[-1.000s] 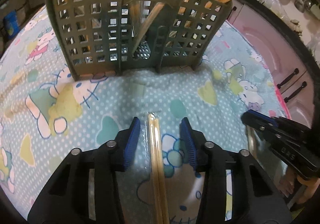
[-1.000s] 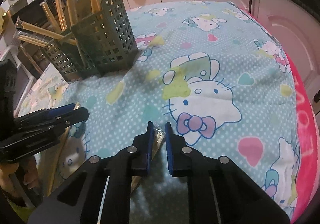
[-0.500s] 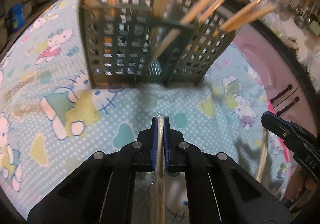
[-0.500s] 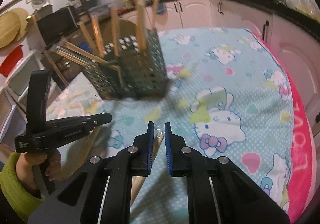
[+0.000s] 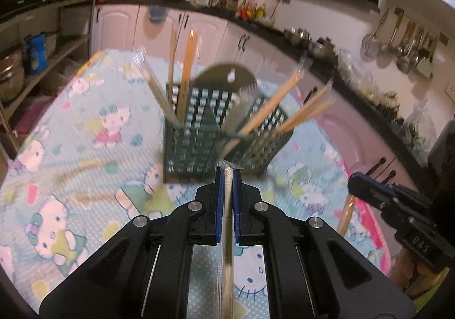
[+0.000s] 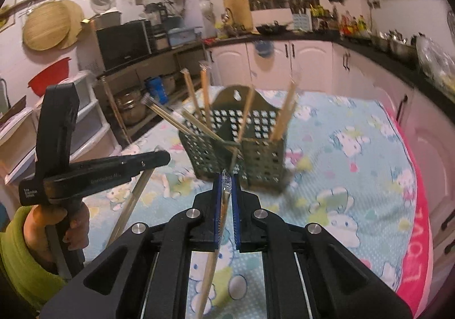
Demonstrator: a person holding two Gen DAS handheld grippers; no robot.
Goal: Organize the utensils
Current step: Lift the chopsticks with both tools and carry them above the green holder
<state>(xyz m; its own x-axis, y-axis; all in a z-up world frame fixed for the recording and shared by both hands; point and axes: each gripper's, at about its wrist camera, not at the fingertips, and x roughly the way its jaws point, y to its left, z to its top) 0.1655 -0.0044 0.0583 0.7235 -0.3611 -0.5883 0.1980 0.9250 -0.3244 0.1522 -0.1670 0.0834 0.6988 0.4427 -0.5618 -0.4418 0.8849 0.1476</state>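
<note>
A dark green slotted utensil caddy (image 5: 199,145) stands on the table with several wrapped chopstick pairs leaning out of its compartments. My left gripper (image 5: 227,174) is shut on a clear-wrapped pair of chopsticks (image 5: 226,262), held above the cloth in front of the caddy. My right gripper (image 6: 226,176) pinches another wrapped pair (image 6: 210,267), its jaws still closing tighter. The caddy (image 6: 256,159) lies just beyond it. Each view shows the other gripper: the right (image 5: 355,179) at the right edge, the left (image 6: 165,157) at the left, both with chopsticks hanging below.
A light blue cartoon-cat tablecloth (image 5: 85,125) covers the table, with a pink border (image 6: 418,233) at the right edge. Loose wooden utensils (image 5: 85,165) lie blurred on the cloth at left. A hand in a green sleeve (image 6: 17,248) holds the left gripper. Kitchen cabinets stand behind.
The left gripper shut on the chopsticks that lay between its jaws. Both grippers then rose off the cloth with their chopsticks, and the caddy now sits lower and farther off.
</note>
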